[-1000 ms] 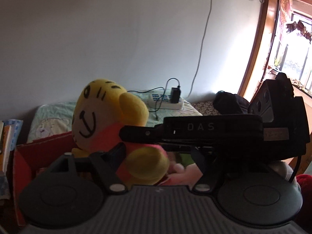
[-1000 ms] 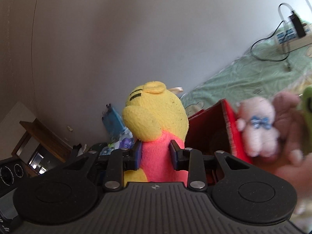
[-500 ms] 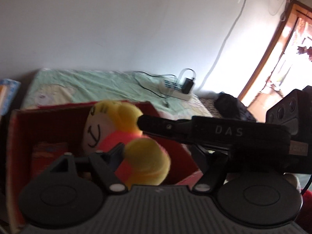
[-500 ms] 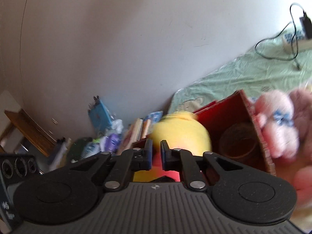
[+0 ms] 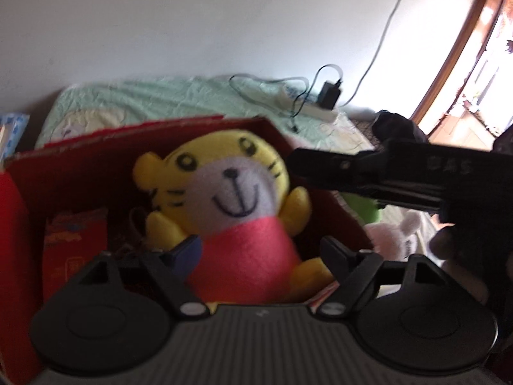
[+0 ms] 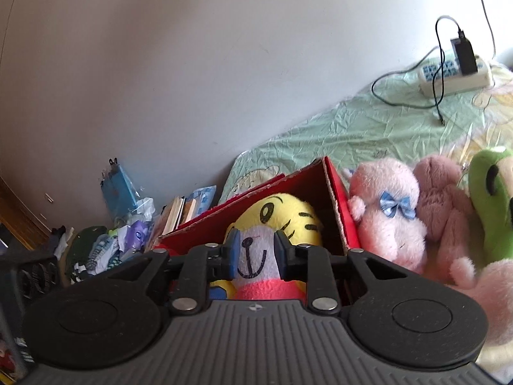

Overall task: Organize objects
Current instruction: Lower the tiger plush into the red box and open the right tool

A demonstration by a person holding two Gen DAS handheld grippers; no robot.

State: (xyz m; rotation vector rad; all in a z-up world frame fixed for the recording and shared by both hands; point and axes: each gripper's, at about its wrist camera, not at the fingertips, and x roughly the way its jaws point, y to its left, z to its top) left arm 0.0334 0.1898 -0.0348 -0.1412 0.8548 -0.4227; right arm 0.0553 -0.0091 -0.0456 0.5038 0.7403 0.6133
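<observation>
Here we see a green bedsheet [image 6: 368, 122] under a white wall [image 6: 192, 64], power strip [image 6: 455, 77] at two o'clock. We count one tiger plush [image 5: 234, 199] in one red box [image 5: 64, 166]; both our left gripper [image 5: 259, 250] and right gripper [image 6: 255, 253] stand open, gripping nothing.

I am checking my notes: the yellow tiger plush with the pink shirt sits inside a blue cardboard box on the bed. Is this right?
Not quite. The tiger plush sits inside a red box, not a blue one; both wrist views show this. The rest holds: yellow, pink shirt, and the box on the bed.
</observation>
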